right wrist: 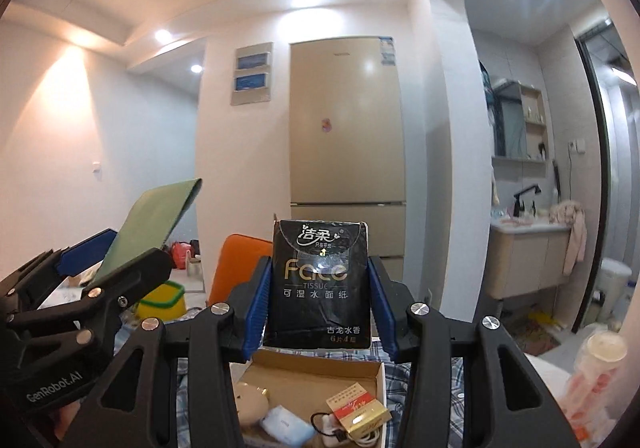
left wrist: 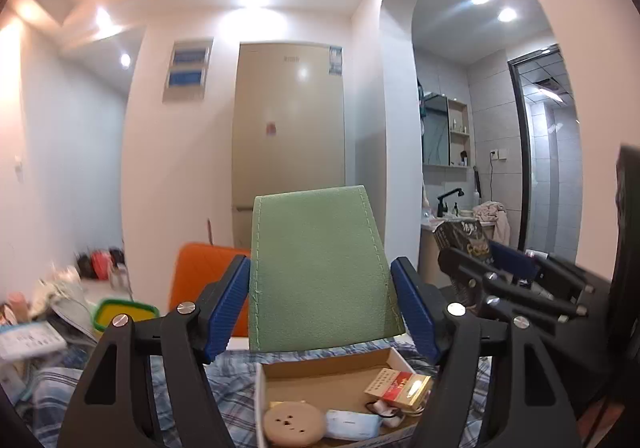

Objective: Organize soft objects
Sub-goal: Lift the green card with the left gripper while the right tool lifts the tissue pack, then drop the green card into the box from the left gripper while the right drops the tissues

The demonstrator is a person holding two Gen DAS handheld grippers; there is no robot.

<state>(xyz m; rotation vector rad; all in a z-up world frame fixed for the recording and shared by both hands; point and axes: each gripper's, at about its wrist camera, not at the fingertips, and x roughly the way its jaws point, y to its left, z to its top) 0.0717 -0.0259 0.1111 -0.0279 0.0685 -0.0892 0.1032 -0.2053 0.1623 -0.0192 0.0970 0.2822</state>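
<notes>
left wrist view shows my left gripper [left wrist: 320,308] clenched on a green pouch [left wrist: 318,268], my right gripper [right wrist: 318,308] grasping a tissue pack [right wrist: 318,280], both above the box [right wrist: 280,366].

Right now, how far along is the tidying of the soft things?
Partly done: the open cardboard box already holds a light blue tissue packet. In hand: the left gripper clamps a green stitched pouch, and the right gripper clamps a black tissue pack. Neither is in the box yet.
</notes>
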